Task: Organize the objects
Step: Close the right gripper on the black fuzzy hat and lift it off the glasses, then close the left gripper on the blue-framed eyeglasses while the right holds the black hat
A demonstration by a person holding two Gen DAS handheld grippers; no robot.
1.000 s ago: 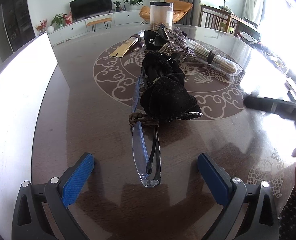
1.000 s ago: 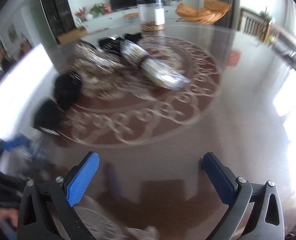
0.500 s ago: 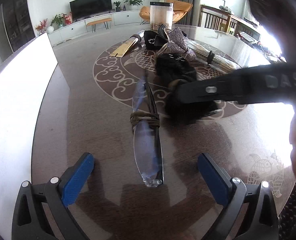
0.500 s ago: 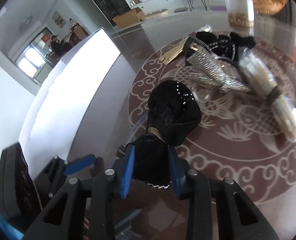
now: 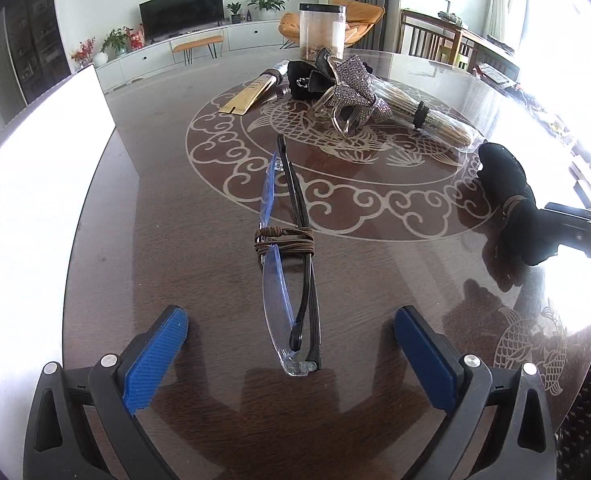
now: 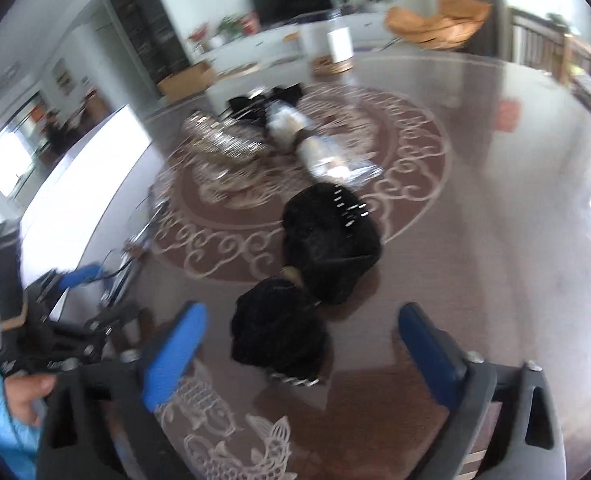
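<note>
Folded glasses (image 5: 273, 280) with blue-tinted lenses, tied by a brown cord (image 5: 285, 240), lie on the dark table (image 5: 175, 240) between the wide-apart fingers of my left gripper (image 5: 287, 320), which is open and touches nothing. A black velvet bow (image 6: 327, 248) lies on the table in front of my right gripper (image 6: 301, 316). Its near lobe sits between the blue pads, which stand clear of it as the jaws are opening. The left wrist view shows the same bow (image 5: 503, 184) at the right edge, with the right gripper (image 5: 583, 224) behind it.
Farther back lie a silver rhinestone bow (image 5: 355, 92), a wrapped bundle of sticks (image 5: 427, 116), a gold packet (image 5: 247, 98), another black piece (image 5: 301, 76) and a clear jar (image 5: 321, 30). A white board (image 5: 35, 200) stands along the table's left side.
The right gripper came in, shut on the black bow that lay beside the glasses and carried it off to the right; its jaws now stand wide. The left gripper has stayed put.
</note>
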